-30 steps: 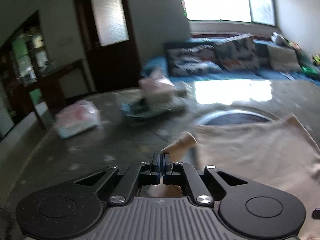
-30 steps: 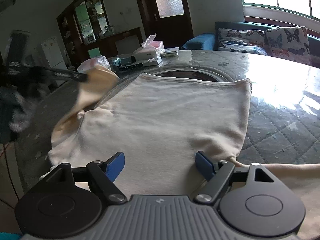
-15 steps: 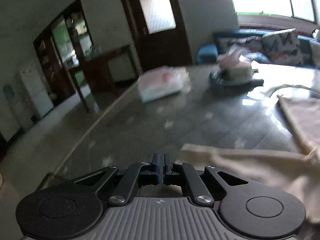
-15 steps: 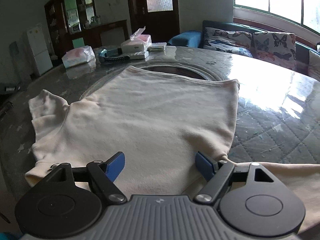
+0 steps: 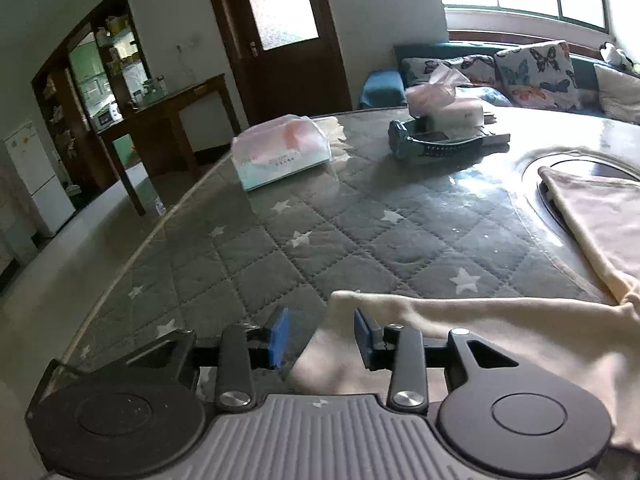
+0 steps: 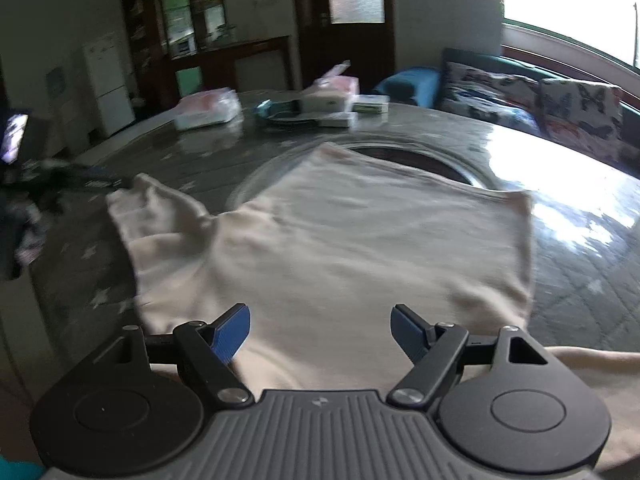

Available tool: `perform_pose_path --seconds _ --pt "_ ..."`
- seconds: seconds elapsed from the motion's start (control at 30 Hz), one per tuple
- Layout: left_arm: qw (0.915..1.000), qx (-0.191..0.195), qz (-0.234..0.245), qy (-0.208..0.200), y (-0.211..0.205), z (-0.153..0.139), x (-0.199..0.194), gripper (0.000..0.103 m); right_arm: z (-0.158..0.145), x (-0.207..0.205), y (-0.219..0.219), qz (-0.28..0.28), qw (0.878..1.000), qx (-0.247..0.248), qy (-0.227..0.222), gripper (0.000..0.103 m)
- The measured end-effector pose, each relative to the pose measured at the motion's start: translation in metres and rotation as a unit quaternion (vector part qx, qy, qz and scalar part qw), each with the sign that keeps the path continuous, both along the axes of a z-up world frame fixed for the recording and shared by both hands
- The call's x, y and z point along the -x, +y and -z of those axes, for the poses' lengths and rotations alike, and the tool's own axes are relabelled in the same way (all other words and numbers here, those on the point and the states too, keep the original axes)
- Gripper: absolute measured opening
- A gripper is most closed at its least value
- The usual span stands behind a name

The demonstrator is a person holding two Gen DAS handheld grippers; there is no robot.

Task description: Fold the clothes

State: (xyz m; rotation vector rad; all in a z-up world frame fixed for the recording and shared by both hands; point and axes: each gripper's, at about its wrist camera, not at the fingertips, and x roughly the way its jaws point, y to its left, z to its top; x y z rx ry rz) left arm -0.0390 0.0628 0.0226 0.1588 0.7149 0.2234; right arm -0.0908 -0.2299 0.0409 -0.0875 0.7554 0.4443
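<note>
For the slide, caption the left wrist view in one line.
Left tongs, just opened, hover over the sleeve of a cream shirt spread on the quilted table.

Each camera sits on a gripper, very near the round table [image 5: 280, 248] and looking down across it toward the far door. The left one looks along the table's left side from over a sleeve of the cream shirt [image 5: 500, 320]. The right one looks over the middle of the shirt [image 6: 360, 248], and both see the far tissue pack [image 5: 280, 152] [image 6: 206, 112].
</note>
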Motion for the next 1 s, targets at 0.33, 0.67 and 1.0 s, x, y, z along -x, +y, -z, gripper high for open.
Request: perform_pose_path --seconds 0.33,0.67,1.0 --pt "0.9956 -0.092 0.020 0.003 -0.005 0.021 -0.008 0.000 0.019 0.005 0.021 -0.033 0.998 0.034 0.031 0.080" --pt "0.9992 -0.038 0.007 0.002 0.004 0.002 0.003 0.004 0.011 0.014 0.020 -0.047 0.998 0.039 0.021 0.079" --pt "0.9768 0.120 0.177 0.001 -0.082 -0.031 0.018 0.004 0.007 0.008 0.014 -0.033 0.999 0.033 0.014 0.079"
